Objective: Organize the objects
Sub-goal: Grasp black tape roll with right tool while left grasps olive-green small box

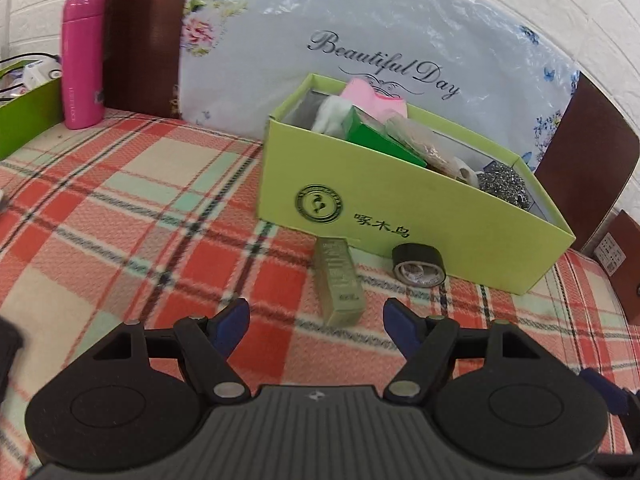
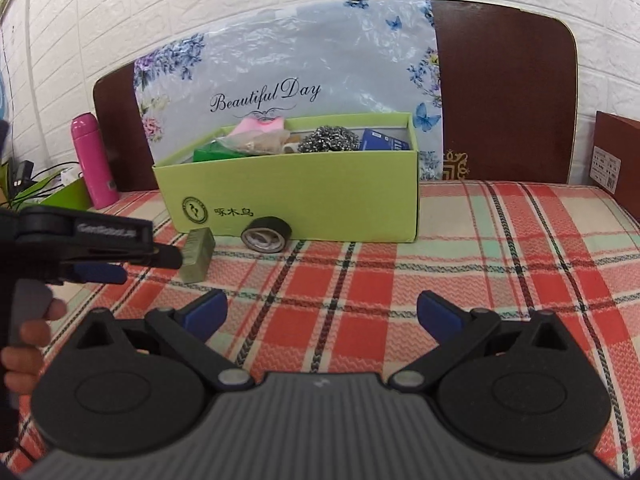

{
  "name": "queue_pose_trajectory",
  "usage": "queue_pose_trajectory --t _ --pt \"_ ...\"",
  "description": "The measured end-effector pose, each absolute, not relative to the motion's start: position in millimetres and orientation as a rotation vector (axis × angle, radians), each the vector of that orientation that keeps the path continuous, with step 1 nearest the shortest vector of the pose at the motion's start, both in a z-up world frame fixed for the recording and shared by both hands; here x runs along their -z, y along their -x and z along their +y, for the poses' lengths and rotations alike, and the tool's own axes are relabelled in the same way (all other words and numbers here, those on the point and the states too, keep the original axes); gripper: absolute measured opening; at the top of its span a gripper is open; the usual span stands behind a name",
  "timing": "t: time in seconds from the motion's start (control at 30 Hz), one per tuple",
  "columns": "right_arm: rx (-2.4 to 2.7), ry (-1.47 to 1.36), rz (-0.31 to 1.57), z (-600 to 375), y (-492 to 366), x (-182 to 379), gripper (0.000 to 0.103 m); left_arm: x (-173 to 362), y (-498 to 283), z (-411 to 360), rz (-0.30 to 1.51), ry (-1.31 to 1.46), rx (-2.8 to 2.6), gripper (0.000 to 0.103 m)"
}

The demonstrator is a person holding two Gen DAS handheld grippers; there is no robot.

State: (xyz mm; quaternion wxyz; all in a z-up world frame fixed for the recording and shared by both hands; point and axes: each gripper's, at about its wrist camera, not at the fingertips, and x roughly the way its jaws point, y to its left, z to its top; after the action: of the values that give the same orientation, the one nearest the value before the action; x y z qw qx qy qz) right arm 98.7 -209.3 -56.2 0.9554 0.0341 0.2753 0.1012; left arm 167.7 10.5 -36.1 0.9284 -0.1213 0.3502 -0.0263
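Note:
A lime-green cardboard box [image 1: 400,208] [image 2: 304,196] stands open on the plaid cloth, holding a pink item, a green packet, a clear bag and a steel scourer [image 2: 330,140]. In front of it lie a small olive-gold carton [image 1: 339,280] [image 2: 197,255] and a black tape roll [image 1: 419,267] [image 2: 266,233]. My left gripper [image 1: 316,320] is open, and the near end of the carton lies just ahead of its blue pads, nothing between them. Seen from the side in the right wrist view, the left gripper [image 2: 120,264] reaches toward the carton. My right gripper [image 2: 322,314] is open over bare cloth.
A pink flask [image 1: 82,58] [image 2: 94,162] stands at the left beside another green box [image 1: 24,116] with cables. A floral plastic bag [image 2: 288,80] leans on the brown headboard [image 2: 504,92] behind. A brown box [image 2: 618,156] sits at the right edge. A hand [image 2: 28,340] holds the left gripper.

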Motion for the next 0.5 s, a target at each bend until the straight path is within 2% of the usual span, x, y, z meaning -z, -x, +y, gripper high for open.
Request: queue_pose_trajectory --t 0.17,0.23,0.27,0.33,0.37,0.5 --pt "-0.197 -0.041 0.562 -206 -103 58 0.101 44 -190 2 0.742 0.254 0.077 0.077" --pt "-0.197 -0.034 0.569 -203 -106 60 0.099 48 -196 4 0.745 0.249 0.079 0.071" --pt "-0.199 -0.027 0.572 -202 -108 60 0.099 48 -197 4 0.735 0.232 0.080 0.066" --pt "-0.203 -0.010 0.575 -198 -112 62 0.096 47 -196 6 0.734 0.196 0.094 0.029" --pt "-0.202 0.001 0.573 -195 -115 62 0.095 48 -195 9 0.740 0.202 0.110 0.024" --pt "-0.200 0.025 0.577 -184 -131 65 0.086 46 -185 22 0.738 0.225 0.106 0.024"
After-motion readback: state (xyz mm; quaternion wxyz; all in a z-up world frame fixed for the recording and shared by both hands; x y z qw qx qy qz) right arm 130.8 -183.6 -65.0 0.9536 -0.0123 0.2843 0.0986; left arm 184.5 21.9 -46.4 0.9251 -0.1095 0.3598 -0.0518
